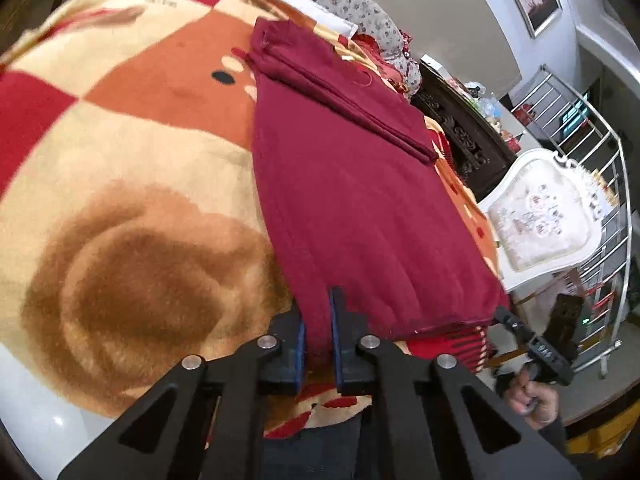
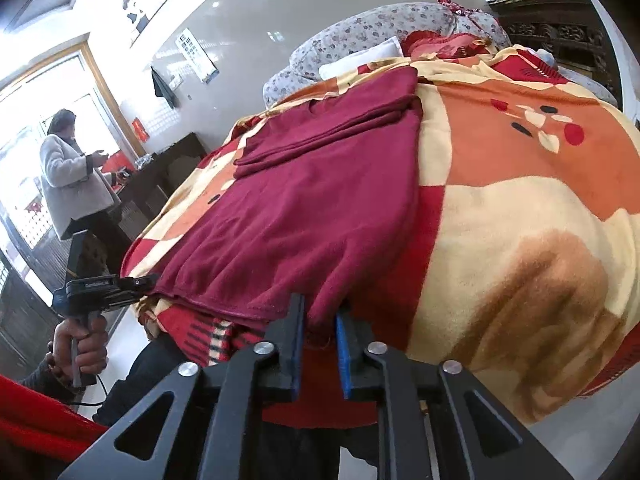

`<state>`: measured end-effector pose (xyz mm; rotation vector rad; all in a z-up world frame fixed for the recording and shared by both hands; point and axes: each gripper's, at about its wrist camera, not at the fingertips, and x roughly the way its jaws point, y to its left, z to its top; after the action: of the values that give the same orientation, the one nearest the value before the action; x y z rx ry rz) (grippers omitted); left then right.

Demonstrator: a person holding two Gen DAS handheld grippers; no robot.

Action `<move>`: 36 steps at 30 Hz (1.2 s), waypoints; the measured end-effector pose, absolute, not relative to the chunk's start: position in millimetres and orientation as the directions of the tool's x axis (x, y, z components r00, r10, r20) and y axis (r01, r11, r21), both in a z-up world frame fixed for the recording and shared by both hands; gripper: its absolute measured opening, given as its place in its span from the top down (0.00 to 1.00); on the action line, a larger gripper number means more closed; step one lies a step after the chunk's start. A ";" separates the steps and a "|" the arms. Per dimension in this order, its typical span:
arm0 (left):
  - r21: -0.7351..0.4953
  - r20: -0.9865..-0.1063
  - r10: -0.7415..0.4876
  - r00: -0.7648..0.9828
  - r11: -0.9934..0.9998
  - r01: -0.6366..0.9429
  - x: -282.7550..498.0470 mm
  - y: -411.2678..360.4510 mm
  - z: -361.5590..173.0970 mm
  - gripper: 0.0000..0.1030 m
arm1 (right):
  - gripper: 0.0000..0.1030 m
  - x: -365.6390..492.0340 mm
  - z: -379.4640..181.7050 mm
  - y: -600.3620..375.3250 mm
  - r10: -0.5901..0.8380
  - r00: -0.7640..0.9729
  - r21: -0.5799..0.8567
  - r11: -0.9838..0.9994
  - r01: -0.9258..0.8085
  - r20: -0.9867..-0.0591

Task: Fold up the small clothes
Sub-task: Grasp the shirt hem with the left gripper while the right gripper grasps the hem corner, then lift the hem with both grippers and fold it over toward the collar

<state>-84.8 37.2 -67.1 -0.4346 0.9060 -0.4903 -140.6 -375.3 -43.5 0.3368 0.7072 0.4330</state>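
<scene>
In the left wrist view, the left gripper [image 1: 318, 312] pinches the near hem of the maroon sweater [image 1: 352, 200], which lies flat on the checked blanket [image 1: 132, 184] with its sleeves folded across the chest at the far end. The bite looks shallow and may take only the top layer; if so, a lift could peel the layers apart or slip off the hem. The fleecy blanket could also drag the cloth and skew the fold. A white upholstered chair [image 1: 540, 216] and a metal railing [image 1: 592, 152] stand beyond the bed edge.

In the right wrist view, the right gripper [image 2: 320, 316] pinches the hem's other corner. Uneven lifting by the two hands would twist the hem. A person in a pale coat [image 2: 68, 176] stands by a bright doorway, well apart.
</scene>
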 end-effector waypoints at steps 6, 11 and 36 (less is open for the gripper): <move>-0.509 -0.574 -0.547 0.609 0.821 0.258 -99.0 46.5 -39.3 0.93 | 0.90 -155.3 -22.8 -371.2 0.498 0.706 0.414 0.856 -0.309 -0.503; -0.518 -0.548 -0.560 0.621 0.810 0.274 -110.1 61.0 -28.7 0.93 | 0.90 -172.7 -5.1 -374.1 0.547 0.703 0.449 0.822 -0.351 -0.453; -0.540 -0.494 -0.608 0.622 0.775 0.330 -131.9 71.8 -12.1 0.93 | 0.90 -211.1 33.8 -377.2 0.610 0.687 0.468 0.777 -0.420 -0.395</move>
<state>-131.9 71.8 -12.1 -0.4234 0.7158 -0.5577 -211.1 -377.2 33.8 0.3580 0.5658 0.5901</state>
